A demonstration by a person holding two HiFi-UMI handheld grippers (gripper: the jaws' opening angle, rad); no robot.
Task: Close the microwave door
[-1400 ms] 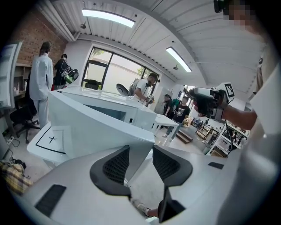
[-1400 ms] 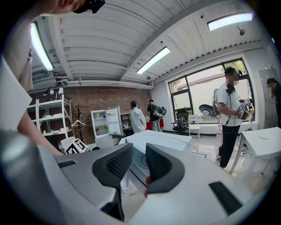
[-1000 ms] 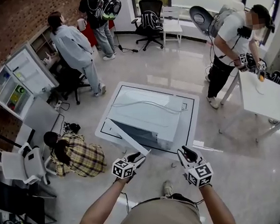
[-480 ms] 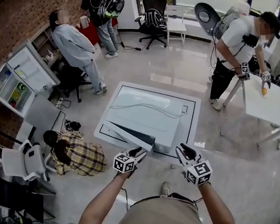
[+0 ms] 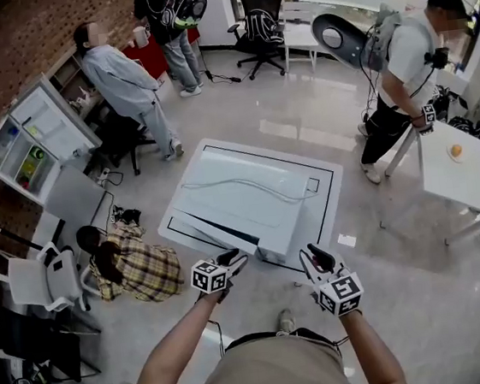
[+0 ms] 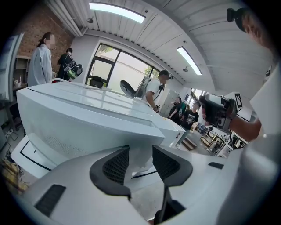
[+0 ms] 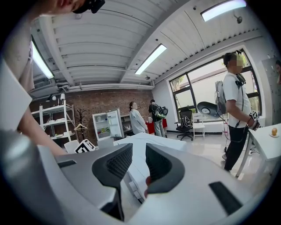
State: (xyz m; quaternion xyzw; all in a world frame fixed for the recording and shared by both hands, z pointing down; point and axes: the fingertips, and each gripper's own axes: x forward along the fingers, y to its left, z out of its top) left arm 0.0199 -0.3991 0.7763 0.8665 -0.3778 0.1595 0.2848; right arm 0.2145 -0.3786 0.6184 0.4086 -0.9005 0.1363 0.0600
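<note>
Microwave door (image 5: 214, 230) sitting shut now, open before; left hand-held gripper (image 5: 233, 259), right hand-held gripper (image 5: 315, 258) hovering near, part-open, empty.

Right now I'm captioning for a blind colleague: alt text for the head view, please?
From above, a white microwave sits on a white table, its door looking shut or nearly so. The person's left gripper and right gripper hover in front of it, both open and empty; other people are nearby.

Left gripper (image 5: 233, 259) and right gripper (image 5: 315, 256) held out side by side ahead of the torso; jaws of each slightly apart, empty.
</note>
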